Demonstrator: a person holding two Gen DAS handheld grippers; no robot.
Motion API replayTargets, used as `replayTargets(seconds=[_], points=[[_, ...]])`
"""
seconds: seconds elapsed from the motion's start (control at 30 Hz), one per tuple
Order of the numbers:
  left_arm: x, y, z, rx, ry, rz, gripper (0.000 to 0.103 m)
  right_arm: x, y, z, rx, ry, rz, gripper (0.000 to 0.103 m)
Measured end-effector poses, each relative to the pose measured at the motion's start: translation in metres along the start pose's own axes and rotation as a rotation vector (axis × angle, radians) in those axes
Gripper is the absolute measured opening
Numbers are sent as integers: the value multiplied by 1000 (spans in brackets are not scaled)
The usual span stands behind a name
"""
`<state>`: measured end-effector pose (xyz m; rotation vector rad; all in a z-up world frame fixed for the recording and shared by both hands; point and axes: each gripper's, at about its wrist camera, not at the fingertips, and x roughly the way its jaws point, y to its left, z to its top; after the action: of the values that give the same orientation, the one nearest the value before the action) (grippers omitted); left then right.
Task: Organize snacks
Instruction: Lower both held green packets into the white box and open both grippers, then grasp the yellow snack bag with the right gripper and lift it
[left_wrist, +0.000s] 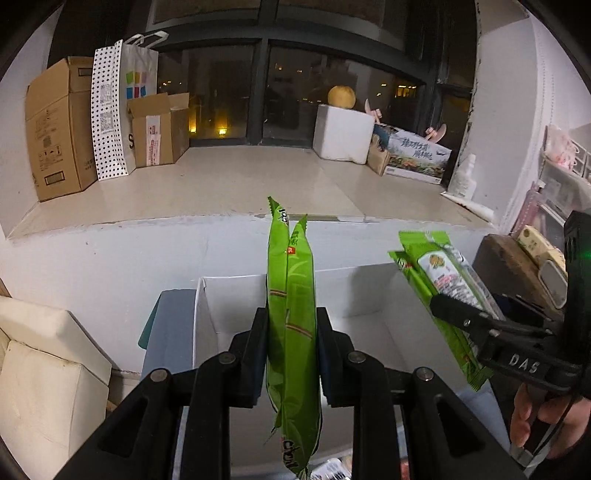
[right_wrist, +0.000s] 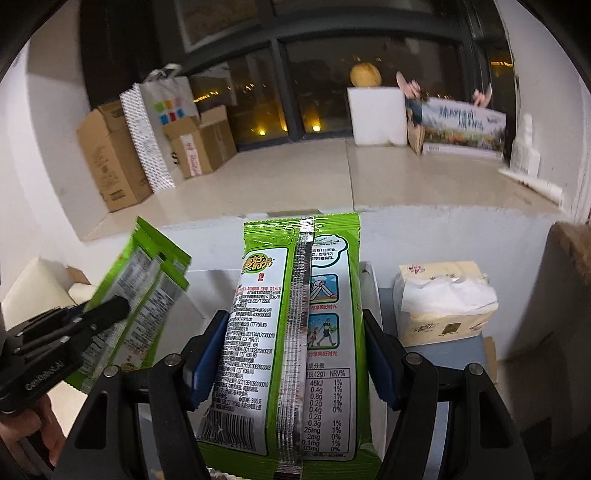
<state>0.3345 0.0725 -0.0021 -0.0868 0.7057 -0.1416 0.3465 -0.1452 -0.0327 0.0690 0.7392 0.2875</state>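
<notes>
My left gripper (left_wrist: 291, 314) is shut on two green snack packets (left_wrist: 293, 295), held edge-on and upright between its pads. They hang over a white divided box (left_wrist: 236, 295) below. To the right, my right gripper (left_wrist: 443, 301) is shut on green snack packets (left_wrist: 436, 269) tilted to the left. In the right wrist view this gripper (right_wrist: 293, 317) clamps a green packet (right_wrist: 291, 332) by its side edges, printed back facing the camera. The left gripper (right_wrist: 110, 308) and its packets (right_wrist: 147, 288) show at the left. The box's rim (right_wrist: 369, 280) runs beside the right finger.
A tissue pack (right_wrist: 443, 306) stands right of the box. On the window ledge (left_wrist: 240, 184) behind are cardboard boxes (left_wrist: 55, 129), a dotted paper bag (left_wrist: 110, 110), a white foam box (left_wrist: 343, 133) and a printed carton (left_wrist: 417, 155). Cream cushions (left_wrist: 44, 369) lie at the left.
</notes>
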Motion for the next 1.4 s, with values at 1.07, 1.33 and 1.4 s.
replayTargets(seconds=[1.07,1.33,1.4], points=[[-100,-28,-102,19,-6,67,103,-134,-15,-114,-50,-54,122,103],[-145,-45,-183,3,26,79,103,-156,-12,-189,-52,25,125,103],[-149,-45,-197,-6,39,79,103,-154,-8,-206,-27,41,153,103]])
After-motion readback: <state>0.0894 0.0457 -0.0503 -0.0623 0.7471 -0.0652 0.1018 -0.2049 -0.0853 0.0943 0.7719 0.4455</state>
